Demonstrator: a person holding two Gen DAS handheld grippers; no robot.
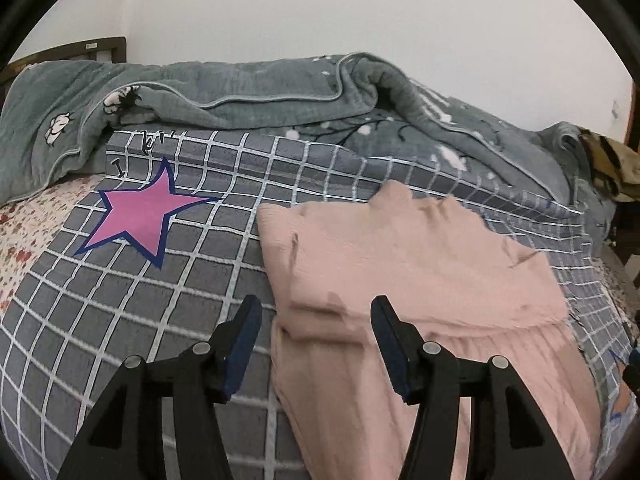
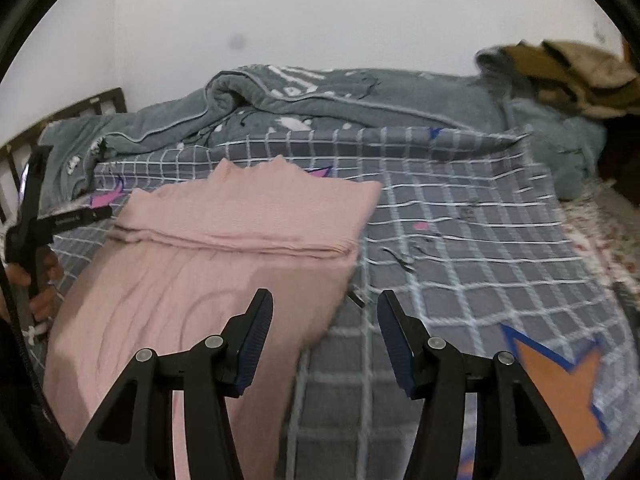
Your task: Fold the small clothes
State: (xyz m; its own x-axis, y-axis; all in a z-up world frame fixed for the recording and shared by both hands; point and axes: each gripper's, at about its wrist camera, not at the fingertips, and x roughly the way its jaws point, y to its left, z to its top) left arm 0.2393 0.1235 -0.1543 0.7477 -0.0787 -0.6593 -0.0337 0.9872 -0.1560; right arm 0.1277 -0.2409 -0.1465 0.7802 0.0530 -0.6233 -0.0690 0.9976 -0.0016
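Note:
A pink knitted garment [image 1: 400, 260] lies flat on the checked bed cover, its far part folded over into a layered edge [image 2: 240, 240]. My left gripper [image 1: 316, 308] hovers open above the garment's near left side; nothing sits between its blue pads. My right gripper [image 2: 325, 300] is also open and empty, above the garment's near right edge where pink cloth meets the cover. Neither gripper touches the cloth. Both views are motion-blurred.
The grey checked cover [image 1: 160, 300] bears a pink star [image 1: 140, 216] and an orange star [image 2: 560, 380]. A rumpled grey blanket [image 1: 260, 96] runs along the wall side. Brown patterned cloth [image 2: 572, 72] sits far right. A hand [image 2: 38, 280] holds a black tool at the left edge.

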